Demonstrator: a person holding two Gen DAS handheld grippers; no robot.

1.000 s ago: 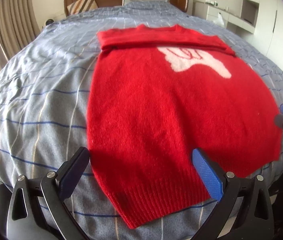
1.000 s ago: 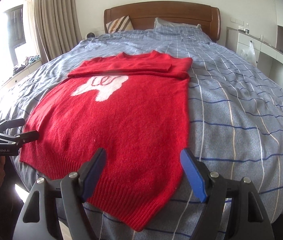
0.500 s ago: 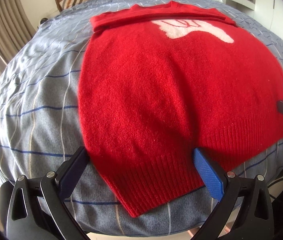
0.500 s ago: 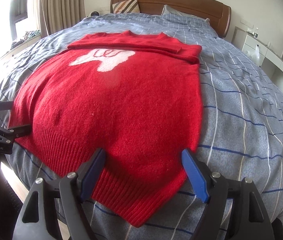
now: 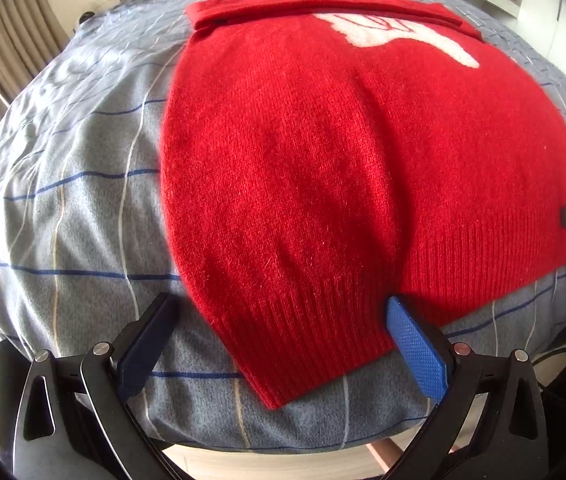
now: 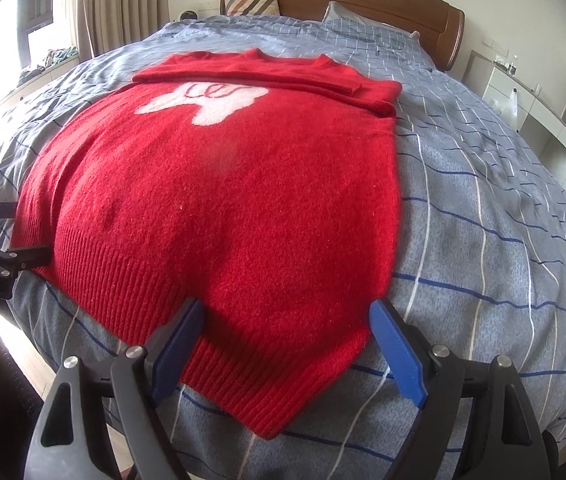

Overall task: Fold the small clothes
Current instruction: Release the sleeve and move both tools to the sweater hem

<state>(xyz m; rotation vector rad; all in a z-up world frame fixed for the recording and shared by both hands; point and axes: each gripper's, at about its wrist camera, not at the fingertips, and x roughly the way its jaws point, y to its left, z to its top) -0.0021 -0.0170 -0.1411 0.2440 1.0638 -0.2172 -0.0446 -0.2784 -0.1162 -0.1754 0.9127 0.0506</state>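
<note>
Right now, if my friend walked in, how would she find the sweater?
Look at the big bed with the wooden headboard and blue-grey checked cover. Lying flat on the near end is the sweater. It is the only bright red thing, with a white patch near its neck.

Bare bedspread (image 6: 483, 216) lies open along the bed's right edge; red sweater (image 6: 223, 208) covers its middle.

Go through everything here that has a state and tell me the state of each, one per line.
Red sweater: flat on the bed, sleeves folded across the top.
Left gripper: open, a hem corner between its fingers.
Right gripper: open, jaws just widened, the other hem corner between them.
Bed: made.
</note>
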